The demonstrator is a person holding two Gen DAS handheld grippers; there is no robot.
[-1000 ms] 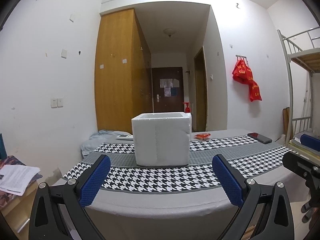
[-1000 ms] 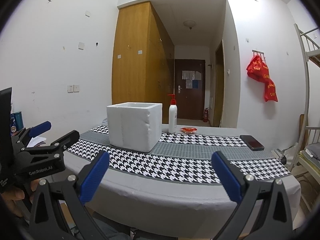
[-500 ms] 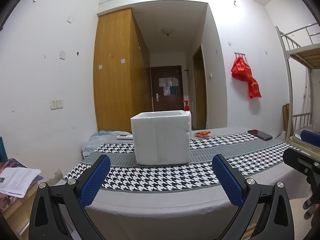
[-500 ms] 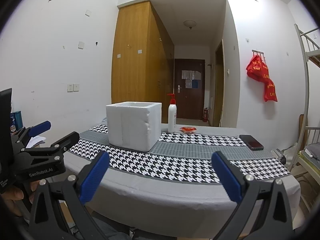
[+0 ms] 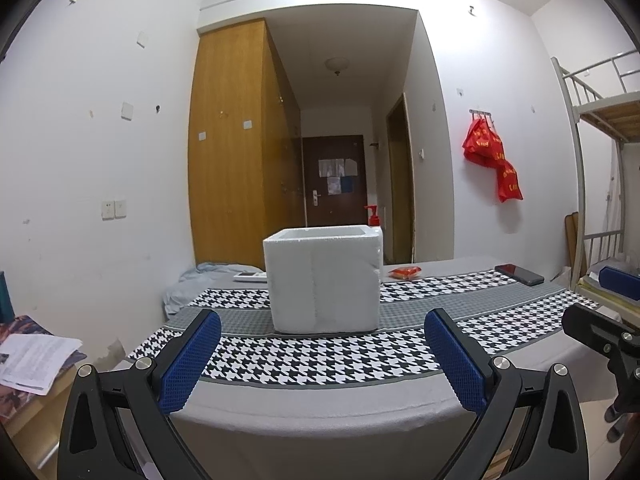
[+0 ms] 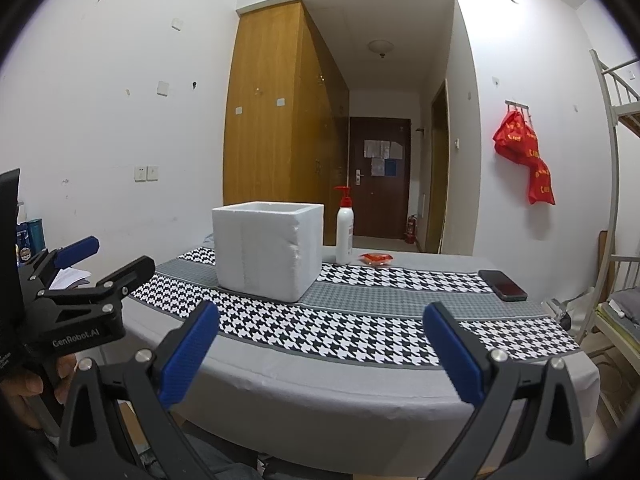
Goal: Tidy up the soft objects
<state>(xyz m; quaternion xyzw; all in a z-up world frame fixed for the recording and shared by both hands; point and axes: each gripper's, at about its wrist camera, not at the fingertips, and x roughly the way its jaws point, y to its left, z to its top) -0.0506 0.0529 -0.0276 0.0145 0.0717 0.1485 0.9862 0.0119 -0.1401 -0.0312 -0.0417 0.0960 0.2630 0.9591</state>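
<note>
Left wrist view: the left tool [image 5: 322, 354] hangs spread and empty before the desk [image 5: 320, 404]. The right tool [image 6: 320, 350] is likewise spread. Farther on, a white foam box [image 5: 324, 280] stands mid-desk, a red packet [image 5: 405, 271] behind it.

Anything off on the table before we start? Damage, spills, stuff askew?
One thing: the white foam box has a ragged, chipped corner edge facing the pump bottle, as the right wrist view shows. No spills. The red packet and phone lie flat on the houndstooth cloth. Both tongs, left and right, are open and empty.
</note>
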